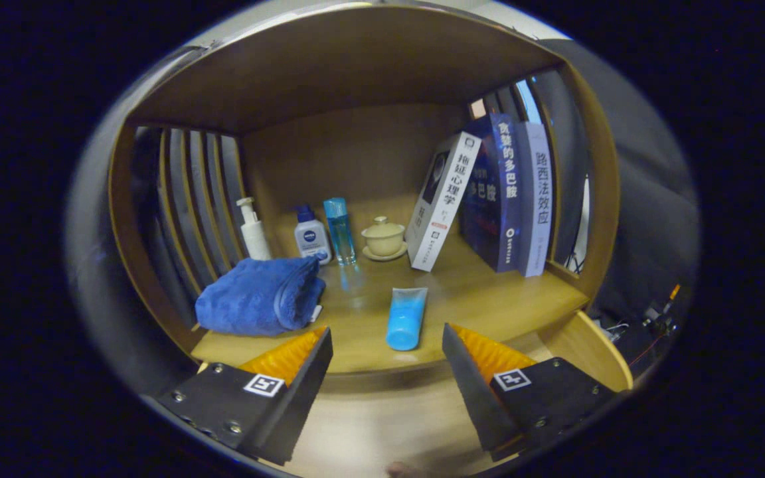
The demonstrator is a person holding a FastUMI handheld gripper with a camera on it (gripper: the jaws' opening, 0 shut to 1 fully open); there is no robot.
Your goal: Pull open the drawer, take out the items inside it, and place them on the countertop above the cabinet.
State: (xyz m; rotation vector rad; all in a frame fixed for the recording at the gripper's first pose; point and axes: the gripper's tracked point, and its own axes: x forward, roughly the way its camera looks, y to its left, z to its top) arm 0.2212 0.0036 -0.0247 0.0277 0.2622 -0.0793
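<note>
I'm holding my gripper (387, 352) wide open, nothing btwn the fingers, hovering just off the front edge of the wooden countertop (489, 299). The blue squeeze tube w/ lighter upper end (406, 318) is lying flat near that front edge, just ahead of the gap btwn my fingers, not touching either. Just beyond my left finger, at the front left corner, the folded blue towel (259, 295) is sitting. Behind it, toward the back left, I'm seeing a white pump bottle (252, 231), a small white bottle w/ dark blue cap (311, 236) and a clear blue tall bottle (340, 230) in a row. Next to those, mid-back, a cream lidded cup on a saucer (383, 238). Right side: a white book (441, 199) leaning against two upright blue books (512, 192). Can't tell where the drawer is from here.
</note>
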